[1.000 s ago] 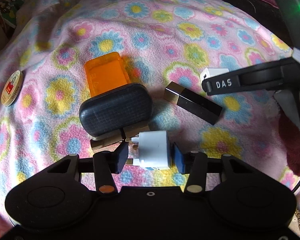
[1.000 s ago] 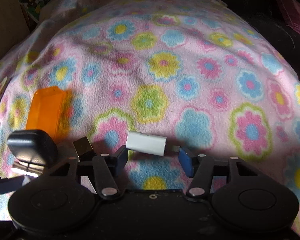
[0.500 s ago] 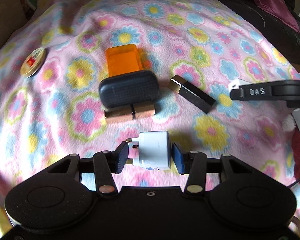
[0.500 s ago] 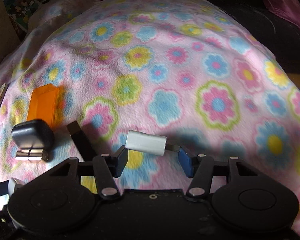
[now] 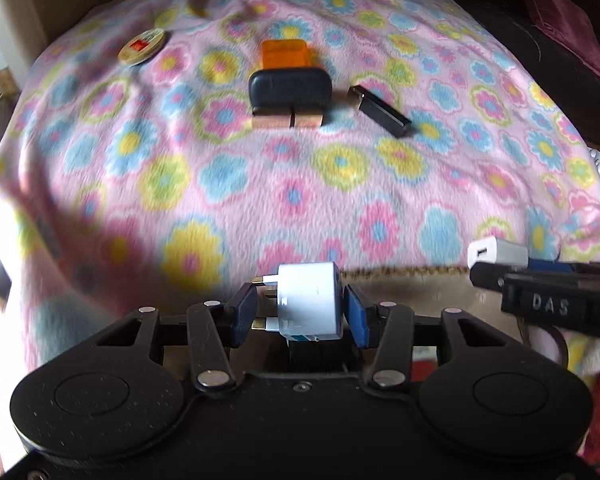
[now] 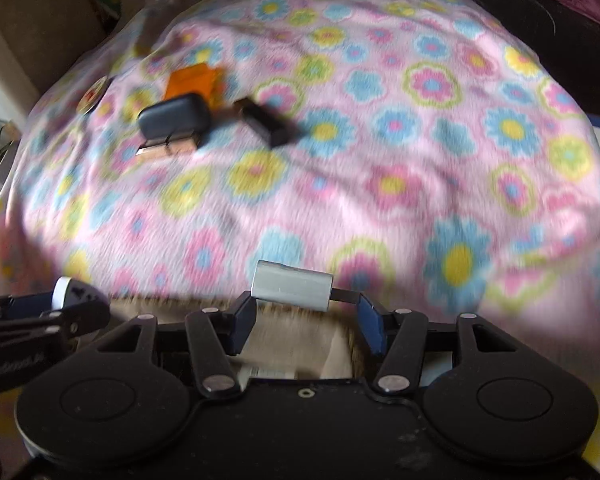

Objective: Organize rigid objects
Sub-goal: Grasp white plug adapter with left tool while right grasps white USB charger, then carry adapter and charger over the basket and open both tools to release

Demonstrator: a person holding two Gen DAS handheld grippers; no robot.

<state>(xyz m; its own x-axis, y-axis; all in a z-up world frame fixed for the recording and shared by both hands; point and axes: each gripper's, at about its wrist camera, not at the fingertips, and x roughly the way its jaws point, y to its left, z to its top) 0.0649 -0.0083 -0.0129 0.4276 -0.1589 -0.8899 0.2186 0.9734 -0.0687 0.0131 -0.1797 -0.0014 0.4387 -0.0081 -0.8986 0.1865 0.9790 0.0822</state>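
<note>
Left gripper [image 5: 302, 312] is pinching a white plug adapter [image 5: 310, 304] between its blue pads, brass prongs pointing toward the left pad; it is hovering over the near edge of the flowered fleece blanket [image 5: 300, 184], just past the fringe; right gripper [image 6: 304, 316] is pinching a small white charger block [image 6: 292, 286] end to end, a metal connector poking into the right pad, also over the blanket's near edge; both payloads are sitting clear of the fabric, well apart from the cluster toward the far-left part of the blanket; there a translucent orange box [image 5: 286, 54] is touching a rounded dark textured case [image 5: 290, 88], two small tan blocks [image 5: 288, 120] are lying side by side against the case's near side, a glossy black bar [image 5: 380, 110] is lying diagonally just right of them; a round cream disc with a red mark [image 5: 142, 46] is sitting near the far-left corner; fleece is soft and rumpled; frames are motion-blurred.
</note>
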